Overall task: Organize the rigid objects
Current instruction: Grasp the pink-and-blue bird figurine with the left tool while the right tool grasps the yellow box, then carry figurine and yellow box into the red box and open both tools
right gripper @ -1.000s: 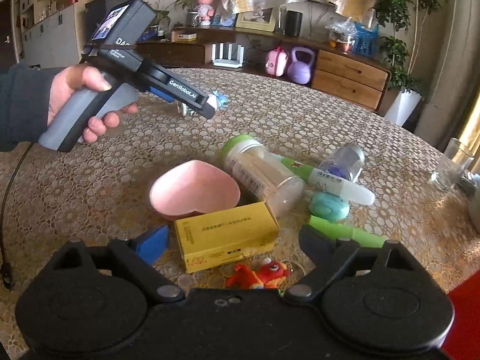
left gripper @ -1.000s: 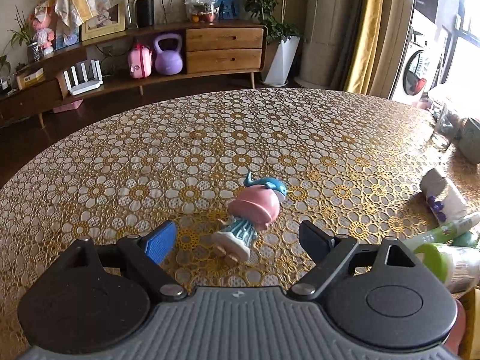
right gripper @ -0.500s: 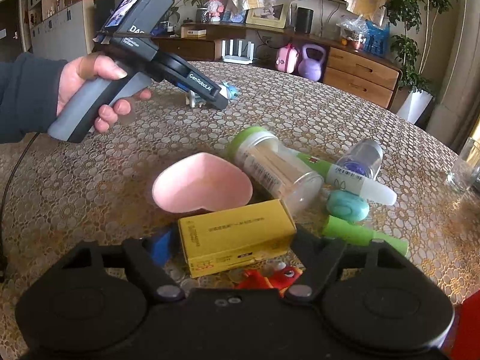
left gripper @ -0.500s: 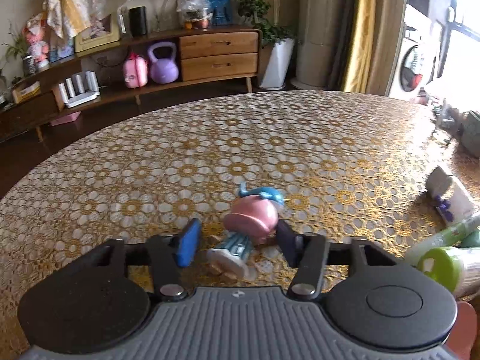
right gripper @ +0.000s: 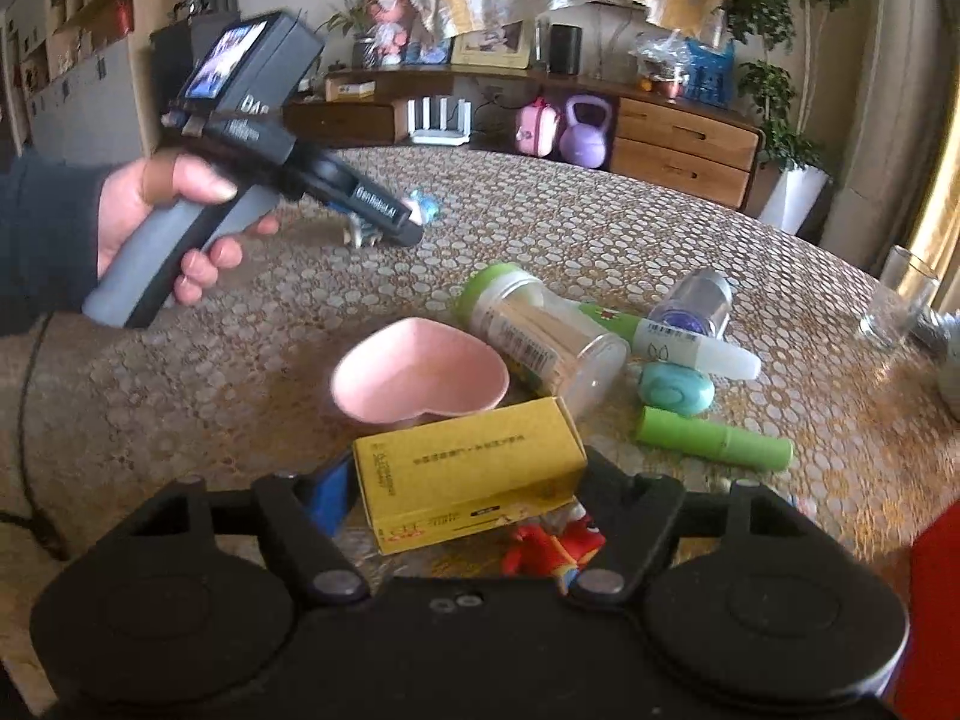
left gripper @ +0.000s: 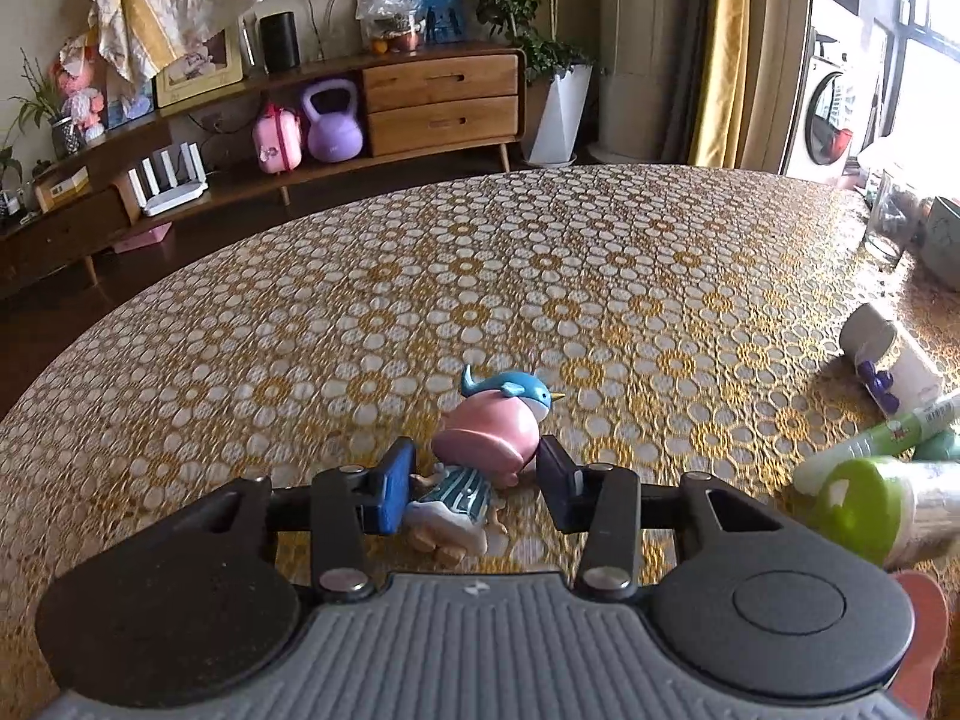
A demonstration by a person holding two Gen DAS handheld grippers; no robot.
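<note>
A small figurine [left gripper: 486, 432] with a pink head, a striped body and a blue fish on top lies on the lace-covered table [left gripper: 540, 276]. My left gripper [left gripper: 474, 480] is closing on it: the blue pad presses its body and the black pad its head. The right wrist view shows that gripper [right gripper: 399, 219] in a person's hand [right gripper: 174, 210], the figurine's [right gripper: 423, 207] fish peeking past its tip. My right gripper [right gripper: 468, 480] is closing on a yellow box [right gripper: 468, 468], a pad against each end.
Behind the box lie a pink heart-shaped dish [right gripper: 420, 378], a green-lidded clear jar [right gripper: 540, 336], a white-and-green tube [right gripper: 678, 342], a teal round case [right gripper: 675, 387], a green stick [right gripper: 714, 444] and a small clear bottle [right gripper: 699, 303]. A red toy [right gripper: 552, 546] sits under the box; a glass [right gripper: 894, 300] stands far right.
Both pairs of jaws have come in from wide open, the left onto the figurine and the right onto the yellow box. Neither hand has shifted much.
</note>
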